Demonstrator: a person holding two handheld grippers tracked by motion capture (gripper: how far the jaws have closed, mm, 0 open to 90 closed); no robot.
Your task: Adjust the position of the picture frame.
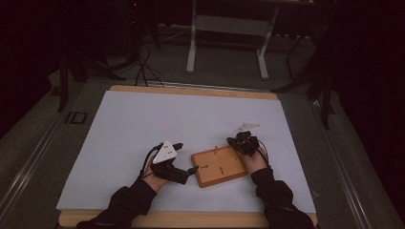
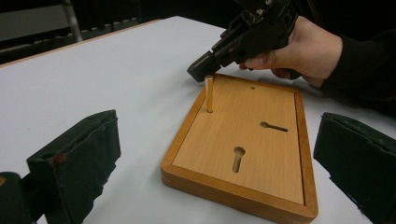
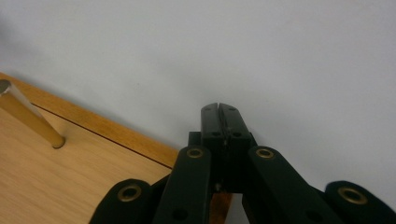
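Observation:
A flat wooden board with a raised rim lies near the front middle of the white mat. A thin wooden peg stands upright in a hole by the board's far corner; it also shows in the right gripper view. Two keyhole slots are cut into the board. My left gripper sits at the board's left edge, its jaws wide open with nothing between them. My right gripper is at the board's far right corner, shut and empty, its tip just beside the peg.
The white mat covers a wooden table top. Beyond the table's far edge, on a dark floor, stand the white legs of another table and some cables.

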